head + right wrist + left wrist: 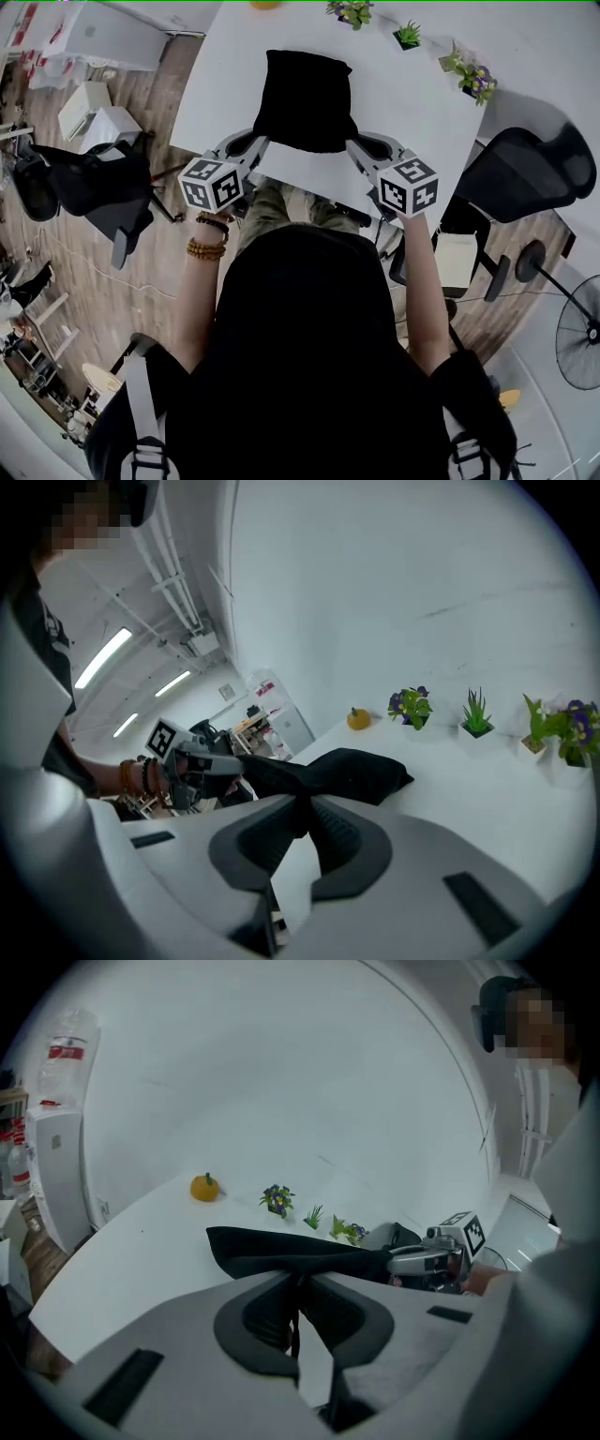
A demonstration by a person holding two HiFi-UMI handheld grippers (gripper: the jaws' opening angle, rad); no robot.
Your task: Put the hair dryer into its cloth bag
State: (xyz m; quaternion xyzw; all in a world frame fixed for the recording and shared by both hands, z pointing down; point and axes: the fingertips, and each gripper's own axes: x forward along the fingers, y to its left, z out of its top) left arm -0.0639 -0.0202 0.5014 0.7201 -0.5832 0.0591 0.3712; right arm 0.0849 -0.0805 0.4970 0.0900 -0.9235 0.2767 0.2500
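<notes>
A black cloth bag point(305, 98) lies on the white table point(422, 94) with its near edge stretched between the two grippers. My left gripper point(262, 142) is shut on the bag's near left corner, and my right gripper point(352, 145) is shut on the near right corner. In the left gripper view, black fabric point(281, 1251) runs out from the closed jaws toward the right gripper point(431, 1258). The right gripper view shows the bag point(347, 771) bulging ahead of its closed jaws, with the left gripper point(202, 757) beyond. No hair dryer is in sight.
Small potted plants point(407, 36) point(473, 77) and an orange fruit point(204, 1187) stand along the table's far side. A black office chair point(525, 173) is at the right, and a floor fan point(577, 333) stands further right. The person's legs are at the table's near edge.
</notes>
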